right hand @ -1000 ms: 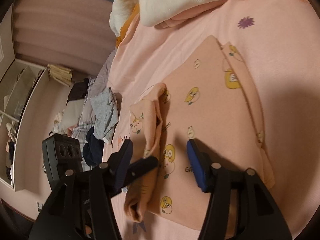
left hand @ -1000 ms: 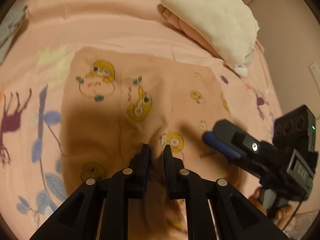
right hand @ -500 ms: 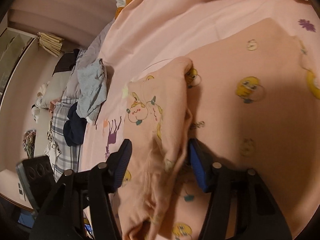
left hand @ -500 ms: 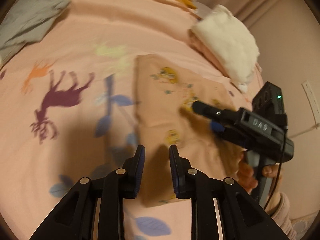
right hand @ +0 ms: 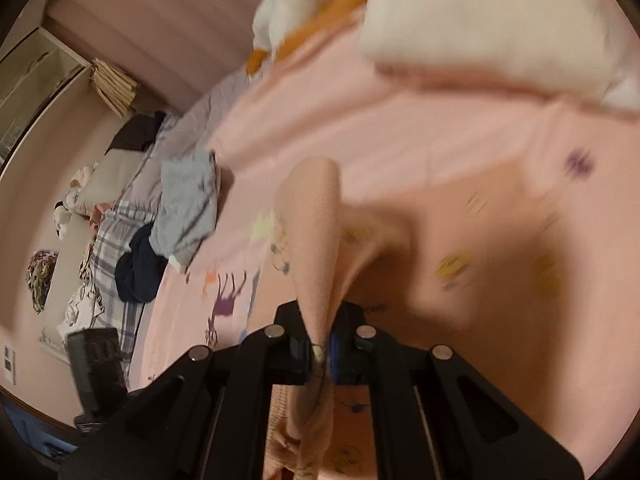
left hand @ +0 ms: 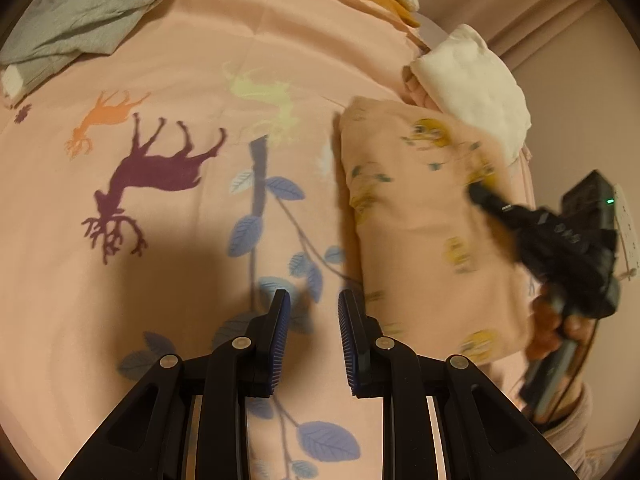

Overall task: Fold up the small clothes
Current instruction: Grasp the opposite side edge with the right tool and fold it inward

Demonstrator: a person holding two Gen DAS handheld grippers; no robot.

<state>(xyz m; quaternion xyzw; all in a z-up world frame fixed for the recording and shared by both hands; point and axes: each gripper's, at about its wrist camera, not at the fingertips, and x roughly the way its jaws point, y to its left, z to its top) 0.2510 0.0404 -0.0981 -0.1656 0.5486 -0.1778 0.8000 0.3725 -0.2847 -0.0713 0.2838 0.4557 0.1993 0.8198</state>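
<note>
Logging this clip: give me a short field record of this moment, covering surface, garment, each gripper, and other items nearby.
surface: pink bedsheet printed with deer and leaves
garment: peach top with yellow cartoon prints, partly folded, lying on the sheet
left gripper: open, holding nothing, over bare sheet beside the garment
right gripper: shut on a fold of the garment, lifting it off the sheet
nearby: white folded pile touching the garment's far end; grey cloth at the far left
image quality: right wrist view motion-blurred
</note>
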